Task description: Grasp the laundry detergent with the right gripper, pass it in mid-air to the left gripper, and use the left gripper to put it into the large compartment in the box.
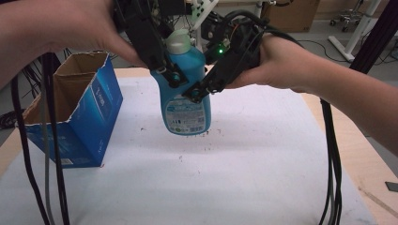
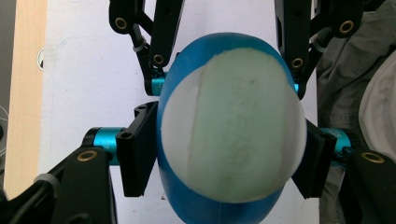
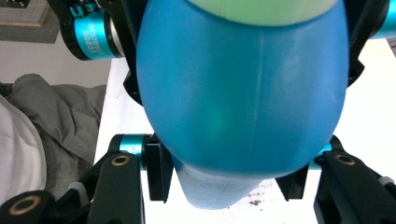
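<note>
Gripping the smooth, likely slippery blue plastic detergent bottle (image 1: 184, 93) at its shoulders, left tool (image 1: 170, 76) and right tool (image 1: 199, 91) both clamp it aloft.

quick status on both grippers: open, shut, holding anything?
Left gripper: closed on the blue bottle, pads on both sides just below its pale cap.
Right gripper: closed on the same bottle, which hangs above the table.

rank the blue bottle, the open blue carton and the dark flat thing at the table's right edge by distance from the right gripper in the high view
1. blue bottle: held aloft in the right gripper, centre.
2. open blue carton: standing at the table's left.
3. dark flat thing: far right edge, near the person.
</note>
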